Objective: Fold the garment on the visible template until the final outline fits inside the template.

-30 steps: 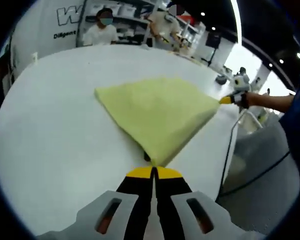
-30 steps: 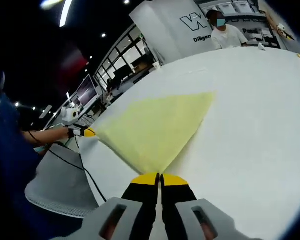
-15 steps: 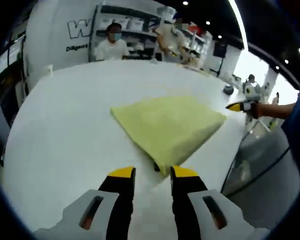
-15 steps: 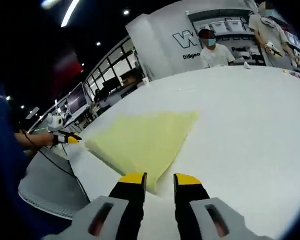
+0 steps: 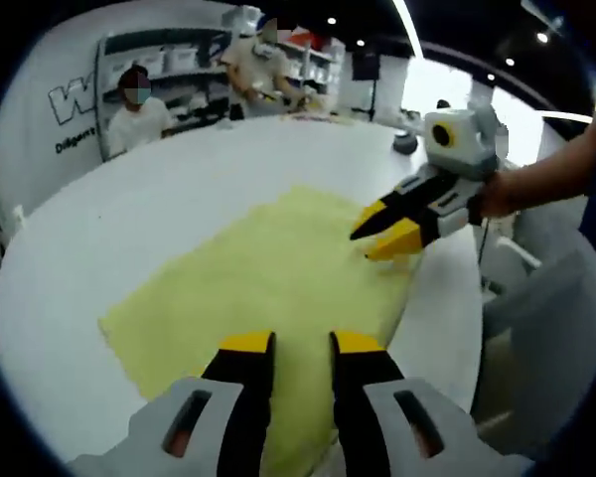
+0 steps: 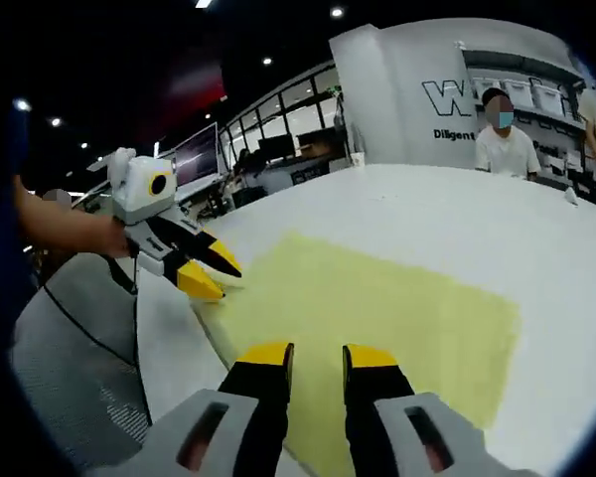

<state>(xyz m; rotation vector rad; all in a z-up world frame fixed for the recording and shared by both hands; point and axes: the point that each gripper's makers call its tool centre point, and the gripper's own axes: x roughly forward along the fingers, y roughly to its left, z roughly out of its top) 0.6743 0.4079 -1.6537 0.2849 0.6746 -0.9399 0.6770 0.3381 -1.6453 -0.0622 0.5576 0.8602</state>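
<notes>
yellow garment [image 5: 268, 278] lies flat, long axis across white table [image 5: 129, 209] (both claws released).

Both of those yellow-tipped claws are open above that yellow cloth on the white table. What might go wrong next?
The yellow cloth lies flat near the white table's edge, so a careless pull might drag part of it over the side. Both the left gripper and the right gripper hover open close together; they may bump each other. A grab at the flat cloth may pinch just one layer and undo the fold.
</notes>
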